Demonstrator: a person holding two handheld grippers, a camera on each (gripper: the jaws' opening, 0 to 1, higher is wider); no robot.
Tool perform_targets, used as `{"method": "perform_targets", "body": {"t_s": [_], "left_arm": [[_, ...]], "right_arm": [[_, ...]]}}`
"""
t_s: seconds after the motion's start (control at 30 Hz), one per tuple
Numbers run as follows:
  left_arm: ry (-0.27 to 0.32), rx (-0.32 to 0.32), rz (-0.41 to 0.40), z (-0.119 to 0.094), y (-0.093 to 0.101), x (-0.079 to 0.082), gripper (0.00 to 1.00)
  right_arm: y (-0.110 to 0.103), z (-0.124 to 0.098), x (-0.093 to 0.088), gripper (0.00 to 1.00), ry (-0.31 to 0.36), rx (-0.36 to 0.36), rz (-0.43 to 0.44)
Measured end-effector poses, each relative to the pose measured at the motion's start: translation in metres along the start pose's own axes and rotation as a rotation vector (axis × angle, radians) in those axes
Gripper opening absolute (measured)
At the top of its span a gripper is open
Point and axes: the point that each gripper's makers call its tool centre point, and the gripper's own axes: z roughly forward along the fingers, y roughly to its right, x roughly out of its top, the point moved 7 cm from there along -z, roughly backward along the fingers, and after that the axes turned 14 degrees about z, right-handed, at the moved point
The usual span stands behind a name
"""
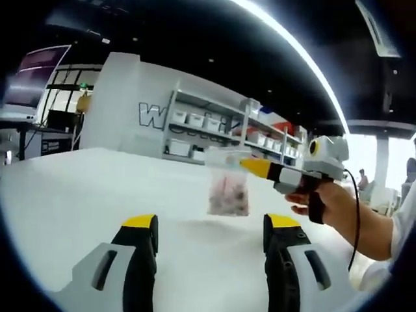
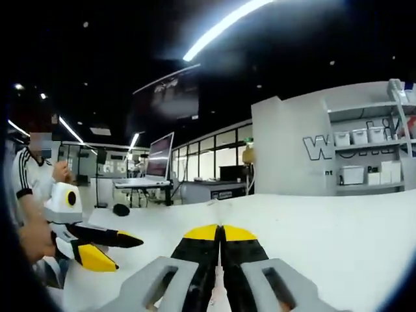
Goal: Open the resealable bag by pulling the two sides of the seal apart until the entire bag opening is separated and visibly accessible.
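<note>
Your right gripper [image 1: 250, 166] is clenching the bag [image 1: 228, 182], hanging lengthwise downward with pinkish contents; your left gripper [image 1: 211, 237] is gaping.

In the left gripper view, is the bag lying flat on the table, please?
No, the bag hangs above the table from the right gripper.

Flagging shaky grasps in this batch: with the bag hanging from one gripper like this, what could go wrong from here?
The right gripper holds the resealable bag by its top edge alone, above the white table; the contents' weight could pull it loose. The left gripper is open and apart from the bag, so its approach may swing the bag or catch only one wall, leaving the seal closed.
</note>
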Motion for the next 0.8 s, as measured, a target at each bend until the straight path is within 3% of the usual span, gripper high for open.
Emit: {"method": "perform_targets", "body": {"t_s": [0.57, 0.8], "left_arm": [[0.033, -0.049, -0.079, -0.002, 0.014, 0.011, 0.60], [0.030, -0.073, -0.126, -0.001, 0.017, 0.012, 0.46]], "right_arm": [[-0.008, -0.010, -0.008, 0.00, -0.008, 0.038, 0.039], [-0.015, -0.019, -0.010, 0.00, -0.004, 0.060, 0.057]]}}
